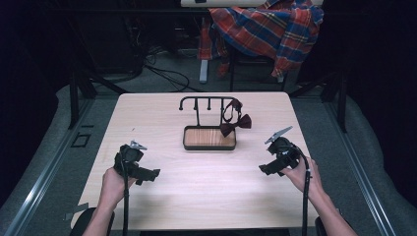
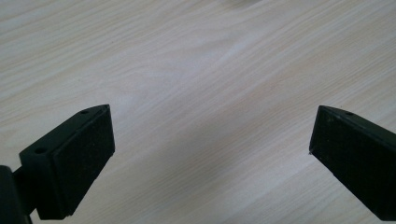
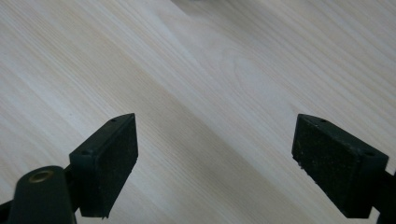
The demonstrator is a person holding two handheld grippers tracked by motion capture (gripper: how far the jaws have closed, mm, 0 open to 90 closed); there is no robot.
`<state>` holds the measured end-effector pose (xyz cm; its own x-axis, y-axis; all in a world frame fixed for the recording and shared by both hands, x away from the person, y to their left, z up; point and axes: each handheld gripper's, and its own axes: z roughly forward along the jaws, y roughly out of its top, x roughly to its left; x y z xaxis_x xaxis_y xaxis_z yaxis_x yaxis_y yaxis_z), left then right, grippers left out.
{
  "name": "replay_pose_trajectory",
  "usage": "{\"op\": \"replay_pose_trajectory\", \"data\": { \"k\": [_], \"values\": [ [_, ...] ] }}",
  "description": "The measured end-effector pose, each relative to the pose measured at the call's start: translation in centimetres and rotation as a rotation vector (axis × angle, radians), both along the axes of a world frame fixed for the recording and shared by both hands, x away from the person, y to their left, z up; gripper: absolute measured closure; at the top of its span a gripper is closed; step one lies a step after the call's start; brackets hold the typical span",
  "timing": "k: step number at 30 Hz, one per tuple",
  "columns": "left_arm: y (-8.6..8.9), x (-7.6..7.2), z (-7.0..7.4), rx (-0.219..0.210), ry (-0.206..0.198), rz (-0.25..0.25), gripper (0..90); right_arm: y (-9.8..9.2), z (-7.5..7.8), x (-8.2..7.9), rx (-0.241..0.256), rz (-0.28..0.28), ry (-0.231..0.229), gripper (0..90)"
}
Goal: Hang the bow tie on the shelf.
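Both grippers wide open, holding nothing: left gripper point(image 1: 147, 174) and right gripper point(image 1: 268, 168) near table's point(image 1: 162, 113) front edge. Risk: snagging bow tie point(image 1: 236, 123) topples rack point(image 1: 206, 105).

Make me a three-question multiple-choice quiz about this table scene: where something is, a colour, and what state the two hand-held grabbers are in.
1. Where is the bow tie?
A. hanging on the black rack
B. flat on the floor
C. in the left gripper

2. What colour is the bow tie?
A. yellow
B. dark red
C. white

3. How are both grippers?
A. shut on cloth
B. open
C. shut on the rack

Answers: 1 A, its strap loops over the rack's right end; 2 B, seen from above; 3 B, left gripper and right gripper show bare table between spread jaws.
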<state>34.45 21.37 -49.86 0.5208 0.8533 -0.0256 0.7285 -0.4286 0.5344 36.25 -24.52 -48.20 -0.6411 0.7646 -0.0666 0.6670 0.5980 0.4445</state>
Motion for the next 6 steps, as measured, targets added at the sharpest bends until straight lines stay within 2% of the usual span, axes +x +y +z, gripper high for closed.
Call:
{"op": "replay_pose_trajectory", "data": {
  "k": [1,2,3,6],
  "values": [
    [0.0,0.0,0.0,0.001,-0.001,0.0,0.3,-0.05,-0.09,0.0,-0.004,0.001,0.007,14.1],
    [-0.01,0.0,0.01,0.004,-0.002,0.0,0.2,0.08,-0.58,-0.18,0.041,-0.034,-0.019,14.1],
    [-0.04,0.0,0.01,0.005,-0.004,0.001,0.3,-0.1,-0.26,-0.04,-0.007,-0.006,0.004,14.1],
    [-0.1,0.01,0.03,0.01,-0.01,0.001,0.3,-0.03,-0.37,-0.06,-0.01,-0.006,-0.008,14.2]
  ]
}}
